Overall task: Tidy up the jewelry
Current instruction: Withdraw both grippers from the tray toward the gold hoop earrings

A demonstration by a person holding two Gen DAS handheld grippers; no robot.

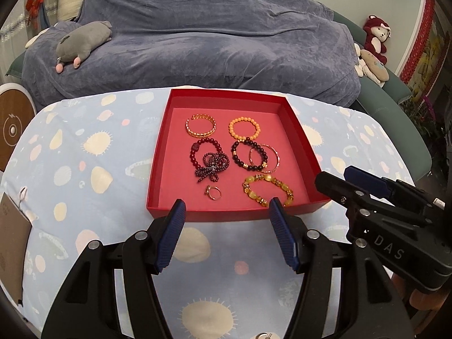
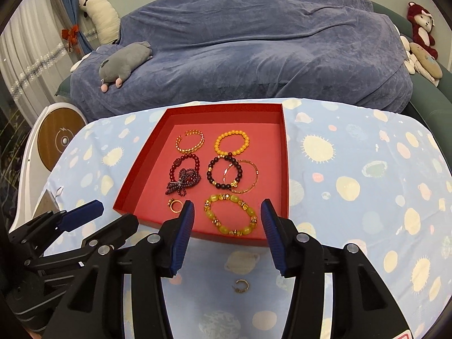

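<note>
A red tray point(image 1: 163, 152) point(image 2: 285, 169) on the patterned tablecloth holds several bracelets: a gold cuff point(image 1: 200, 125), an orange bead one point(image 1: 244, 128), a dark red bead one point(image 1: 202, 148) with a purple beaded bow point(image 1: 213, 168) on it, a dark bead one point(image 1: 248, 155) overlapping a thin gold bangle point(image 1: 267, 155), and a yellow stone one point(image 1: 267, 190) point(image 2: 231, 214). A gold ring point(image 1: 213, 192) point(image 2: 175, 205) lies at the tray's front. A small ring point(image 2: 241, 286) lies on the cloth outside the tray, between my right gripper's fingers. My left gripper point(image 1: 227, 212) and right gripper point(image 2: 227, 213) are open and empty at the tray's front edge.
A sofa under a blue-grey blanket point(image 1: 212, 34) stands behind the table, with a grey plush toy point(image 1: 82, 42) and a red plush toy point(image 1: 375, 38). A round white device point(image 1: 14, 130) sits left. A brown card point(image 1: 11, 248) lies at the table's left edge.
</note>
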